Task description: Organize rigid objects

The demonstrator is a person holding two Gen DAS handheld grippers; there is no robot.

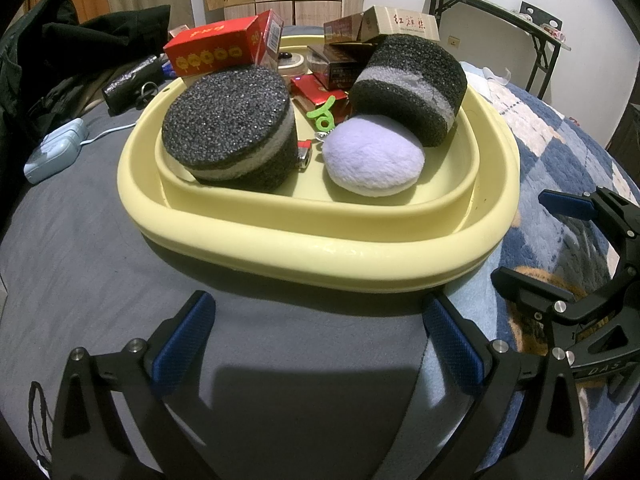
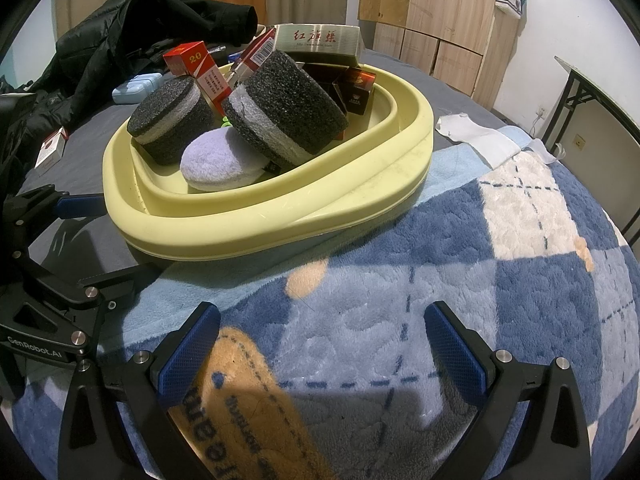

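Observation:
A pale yellow basin (image 1: 320,256) sits on the bed, just beyond both grippers. Inside are two black-and-grey foam cylinders (image 1: 232,128) (image 1: 412,84), a lavender plush puff (image 1: 372,156), a red box (image 1: 216,50), a tan cigarette carton (image 1: 400,24), a green clip (image 1: 324,114) and a small lighter (image 1: 305,154). My left gripper (image 1: 320,312) is open over the grey sheet, short of the basin's near rim. My right gripper (image 2: 322,320) is open above the plaid blanket (image 2: 480,260), with the basin (image 2: 280,232) ahead to its left. Neither holds anything.
A light blue case (image 1: 56,150) and a black jacket (image 1: 80,40) lie left of the basin. A loose cigarette pack (image 2: 50,150) rests on the sheet. A white cloth (image 2: 476,136) lies behind the blanket. A folding table (image 1: 500,12) stands at the back right.

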